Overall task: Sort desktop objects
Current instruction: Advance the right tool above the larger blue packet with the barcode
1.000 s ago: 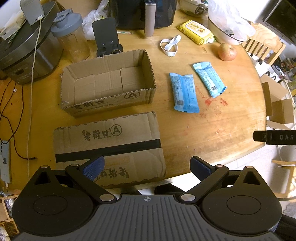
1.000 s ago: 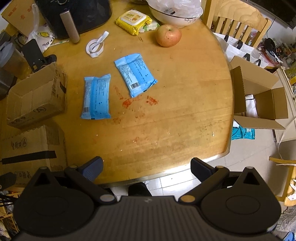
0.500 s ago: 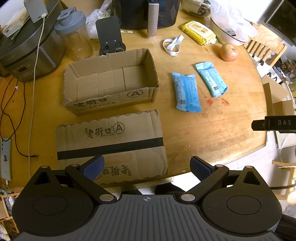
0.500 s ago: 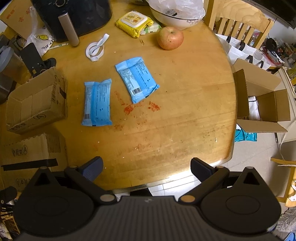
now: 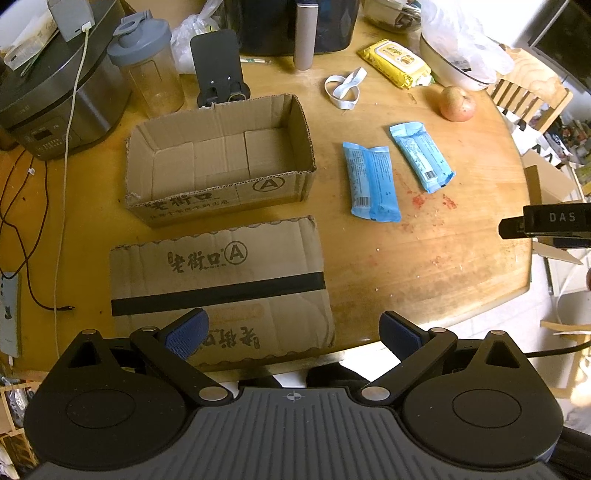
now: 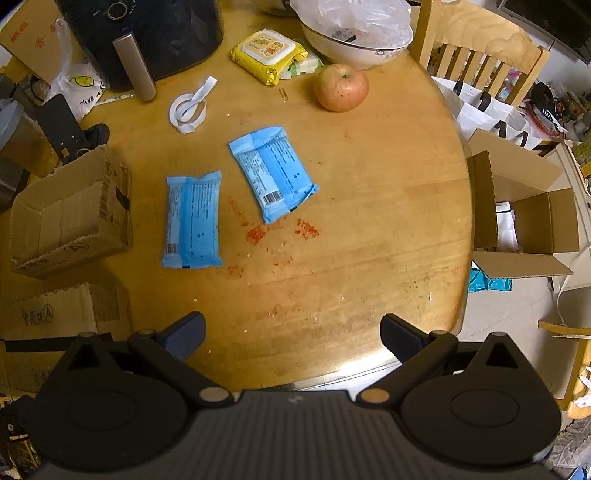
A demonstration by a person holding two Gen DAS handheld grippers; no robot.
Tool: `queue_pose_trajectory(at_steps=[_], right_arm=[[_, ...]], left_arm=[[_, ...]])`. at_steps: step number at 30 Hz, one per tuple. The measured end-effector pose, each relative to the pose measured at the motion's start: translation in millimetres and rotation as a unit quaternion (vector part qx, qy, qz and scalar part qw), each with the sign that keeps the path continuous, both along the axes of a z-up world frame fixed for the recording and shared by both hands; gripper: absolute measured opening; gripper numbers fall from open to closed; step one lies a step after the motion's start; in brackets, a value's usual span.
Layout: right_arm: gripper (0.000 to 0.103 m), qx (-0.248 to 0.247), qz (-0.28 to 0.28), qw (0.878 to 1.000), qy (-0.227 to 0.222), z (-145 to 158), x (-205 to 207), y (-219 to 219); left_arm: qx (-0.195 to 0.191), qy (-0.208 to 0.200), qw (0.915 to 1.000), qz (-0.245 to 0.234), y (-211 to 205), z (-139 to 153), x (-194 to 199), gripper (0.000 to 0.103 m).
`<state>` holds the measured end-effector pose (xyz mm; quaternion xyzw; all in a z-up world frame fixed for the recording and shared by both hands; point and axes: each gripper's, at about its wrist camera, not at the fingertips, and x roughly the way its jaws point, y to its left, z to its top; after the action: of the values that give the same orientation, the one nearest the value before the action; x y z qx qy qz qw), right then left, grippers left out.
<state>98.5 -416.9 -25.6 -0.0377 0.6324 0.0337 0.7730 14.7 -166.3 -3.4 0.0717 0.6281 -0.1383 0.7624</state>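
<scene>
Two blue snack packets lie flat on the round wooden table: the left packet (image 5: 371,181) (image 6: 192,218) and the right packet (image 5: 421,157) (image 6: 272,172). An empty open cardboard box (image 5: 218,158) (image 6: 70,214) stands to their left. A flattened cardboard piece (image 5: 218,284) lies in front of it. My left gripper (image 5: 293,332) is open and empty above the table's front edge. My right gripper (image 6: 291,334) is open and empty, over the front edge, well short of the packets.
An apple (image 6: 341,86), a yellow wipes pack (image 6: 267,53), a white band (image 6: 188,109), a bowl (image 6: 354,44), an air fryer (image 6: 147,33), a shaker bottle (image 5: 147,70) and a rice cooker (image 5: 55,96) crowd the far side. An open box (image 6: 524,218) sits on the floor right.
Both grippers have moved forward slightly over the table; the objects sit a little lower in the views. Nothing on the table has moved.
</scene>
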Motion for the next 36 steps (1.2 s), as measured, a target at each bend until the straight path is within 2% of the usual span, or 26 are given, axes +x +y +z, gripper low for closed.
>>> queue_pose_trajectory(at_steps=[25, 36], right_arm=[[0.103, -0.005, 0.026, 1.0, -0.012, -2.3, 22.5, 2.1], [0.103, 0.001, 0.031, 0.999, 0.009, -15.0, 41.3, 7.1]], left_arm=[[-0.003, -0.004, 1.0, 0.006, 3.2, 5.0, 1.0, 0.101], [0.0, 0.001, 1.0, 0.008, 4.4, 3.8, 1.8, 0.101]])
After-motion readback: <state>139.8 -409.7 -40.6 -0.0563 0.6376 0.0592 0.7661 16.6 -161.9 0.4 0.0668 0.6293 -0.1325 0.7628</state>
